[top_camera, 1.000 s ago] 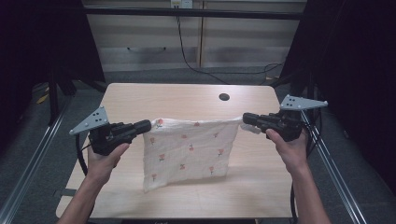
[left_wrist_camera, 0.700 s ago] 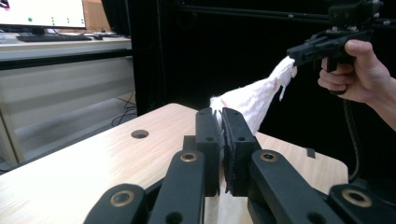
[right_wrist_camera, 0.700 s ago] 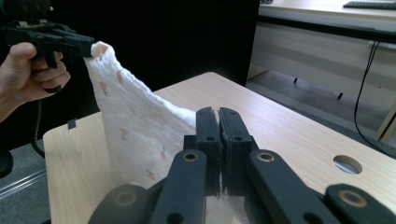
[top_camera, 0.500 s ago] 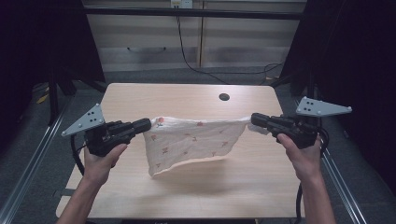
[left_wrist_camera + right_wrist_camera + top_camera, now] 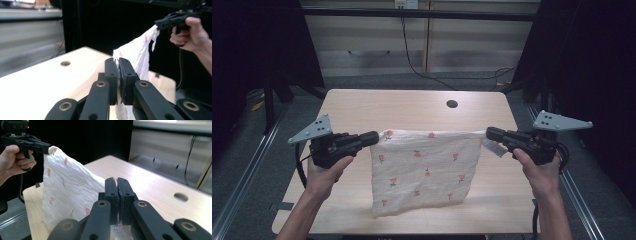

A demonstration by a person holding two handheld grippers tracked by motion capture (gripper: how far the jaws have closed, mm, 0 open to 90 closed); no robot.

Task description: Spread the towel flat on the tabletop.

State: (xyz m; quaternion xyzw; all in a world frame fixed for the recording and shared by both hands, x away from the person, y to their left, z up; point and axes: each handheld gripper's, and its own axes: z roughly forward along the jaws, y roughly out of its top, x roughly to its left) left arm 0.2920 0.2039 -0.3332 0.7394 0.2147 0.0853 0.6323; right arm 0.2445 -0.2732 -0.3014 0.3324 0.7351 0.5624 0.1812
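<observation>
While hanging between both grippers: the cloth [image 5: 422, 172] is being held up by its top edge above the table [image 5: 362, 105], white with small red flowers, its lower edge meeting or nearly meeting the wood near the front.

Left gripper: the left gripper [image 5: 374, 137] is pinching the cloth's top left corner, jaws pressed together on the fabric; in the left gripper view [image 5: 118, 75] the cloth is running away from the jaw tips toward the other hand.

Right gripper: the right gripper [image 5: 489, 133] is clamping the top right corner, jaws closed on it, with a small tag or loose end dangling just below the tips; its own view [image 5: 117, 195] is showing the sheet falling away to the far gripper.

Long axis: the gripped edge is lying left to right across the table, nearly level and fairly taut, and the sheet is hanging down and toward the person's side.

Relation that matters: each corner is sitting right in its own jaws, so neither hand is nearer; the loose bulk is lying below and slightly in front of both.

Likely step: I judge the cloth is being spread for laying flat or folding, which would call for both hands moving together so the edge stays level.

Hole: a round hole [image 5: 452, 104] is sitting in the tabletop, well behind the cloth.
</observation>
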